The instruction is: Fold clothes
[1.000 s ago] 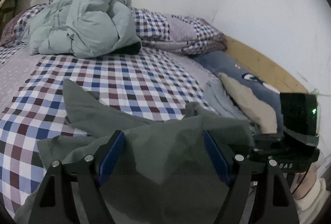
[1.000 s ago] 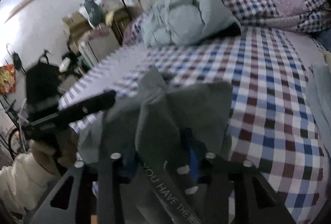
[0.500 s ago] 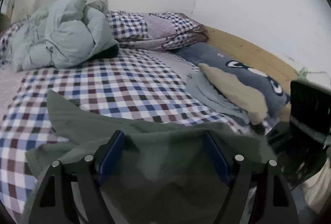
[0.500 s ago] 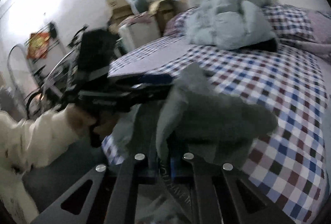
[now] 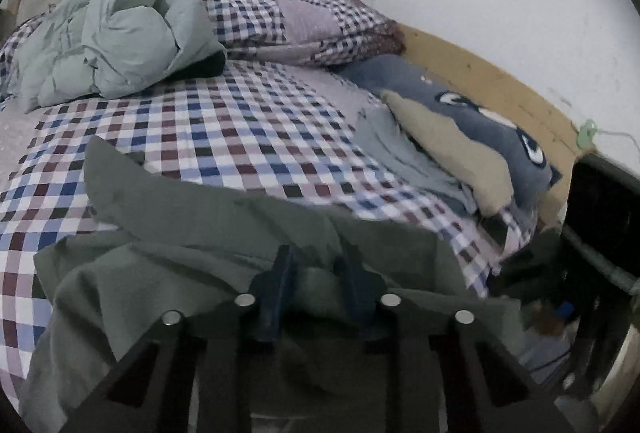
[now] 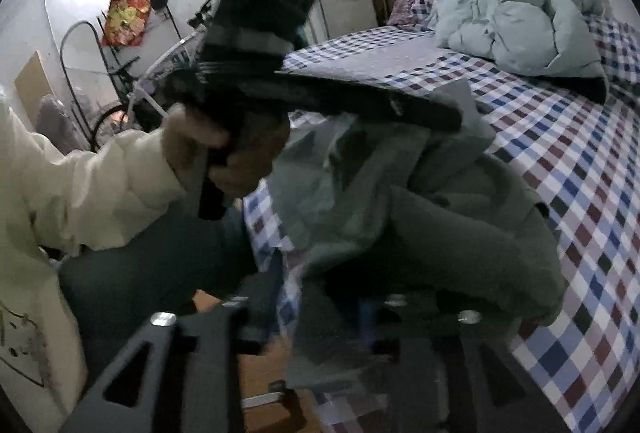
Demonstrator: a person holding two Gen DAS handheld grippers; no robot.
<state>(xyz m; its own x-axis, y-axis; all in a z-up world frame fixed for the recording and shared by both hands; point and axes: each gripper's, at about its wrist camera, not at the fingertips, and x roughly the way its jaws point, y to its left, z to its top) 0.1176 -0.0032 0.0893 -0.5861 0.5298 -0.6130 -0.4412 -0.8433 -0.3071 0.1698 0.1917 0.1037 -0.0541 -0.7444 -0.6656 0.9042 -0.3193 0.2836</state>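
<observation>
Grey-green fleecy cotton garment [image 5: 192,257] is sprawling rumpled across the near edge of the checked bed sheet [image 5: 224,129], low in the left wrist frame. The left tool [image 5: 316,273] is pinching a ridge of it, blue pads narrowed onto cloth. In the right wrist view the right tool [image 6: 376,313] is buried under a thick bunched fold [image 6: 460,233]; I am judging it clamped on fabric, though the pads are mostly hidden. To fold well, both tools should be keeping even tension so the soft, floppy cloth is not sagging between them. A puffy pale-blue quilted jacket [image 5: 116,37] is heaping in the upper left.
</observation>
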